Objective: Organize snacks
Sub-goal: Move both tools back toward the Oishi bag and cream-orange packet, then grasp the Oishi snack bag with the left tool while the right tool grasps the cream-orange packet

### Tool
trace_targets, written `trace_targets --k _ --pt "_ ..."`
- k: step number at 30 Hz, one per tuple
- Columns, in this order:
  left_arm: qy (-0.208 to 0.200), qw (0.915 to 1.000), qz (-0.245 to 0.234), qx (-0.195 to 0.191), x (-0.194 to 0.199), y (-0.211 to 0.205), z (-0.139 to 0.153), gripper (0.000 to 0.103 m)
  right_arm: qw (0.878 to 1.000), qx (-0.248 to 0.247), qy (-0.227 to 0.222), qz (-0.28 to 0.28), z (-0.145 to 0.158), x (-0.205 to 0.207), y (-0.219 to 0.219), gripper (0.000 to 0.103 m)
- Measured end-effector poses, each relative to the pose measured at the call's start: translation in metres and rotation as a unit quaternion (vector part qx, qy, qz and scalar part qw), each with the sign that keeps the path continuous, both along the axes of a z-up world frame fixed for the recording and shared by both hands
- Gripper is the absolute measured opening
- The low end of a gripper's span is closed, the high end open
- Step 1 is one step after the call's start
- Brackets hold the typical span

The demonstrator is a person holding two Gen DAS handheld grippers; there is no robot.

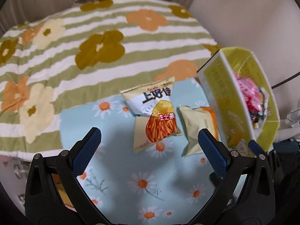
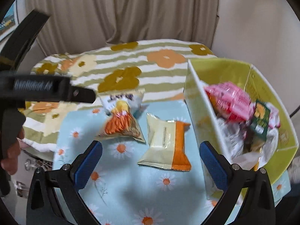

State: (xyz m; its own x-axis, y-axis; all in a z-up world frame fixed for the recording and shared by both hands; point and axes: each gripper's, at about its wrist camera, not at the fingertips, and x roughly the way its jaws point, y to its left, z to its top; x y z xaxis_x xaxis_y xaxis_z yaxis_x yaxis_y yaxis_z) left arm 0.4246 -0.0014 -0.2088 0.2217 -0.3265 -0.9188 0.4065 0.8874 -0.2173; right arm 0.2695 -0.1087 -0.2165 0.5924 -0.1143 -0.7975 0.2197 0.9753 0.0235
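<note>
A bag of cheese sticks (image 1: 155, 112) lies on the blue daisy cloth (image 1: 121, 168), with a cream-and-orange snack packet (image 1: 198, 125) to its right. A yellow-green box (image 1: 221, 101) at the right holds pink and other wrappers (image 1: 247, 91). My left gripper (image 1: 150, 140) is open and empty, hovering just short of the two packets. In the right wrist view the cheese sticks bag (image 2: 121, 118), the packet (image 2: 165, 146) and the box (image 2: 281, 116) show again. My right gripper (image 2: 151, 153) is open and empty above the packet, its right finger by the box wall.
A green striped flower blanket (image 1: 93, 46) covers the bed behind the cloth. Beige curtains (image 2: 131, 9) hang at the back. The left gripper's body and the hand holding it (image 2: 11, 150) fill the left side of the right wrist view.
</note>
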Motion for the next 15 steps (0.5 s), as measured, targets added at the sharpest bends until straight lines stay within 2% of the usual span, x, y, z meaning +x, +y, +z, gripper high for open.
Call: trace_targets --k 6,15 --pt "0.051 0.9985 -0.015 0.015 0.025 -0.024 -0.053 0.102 0.999 -0.021 0.021 -0.034 -0.043 0.017 0.002 0.103" --pt "0.079 0.9963 -0.025 0.022 0.043 -0.047 -0.1 0.102 0.996 -0.04 0.04 -0.065 -0.07 0.037 -0.01 0.103"
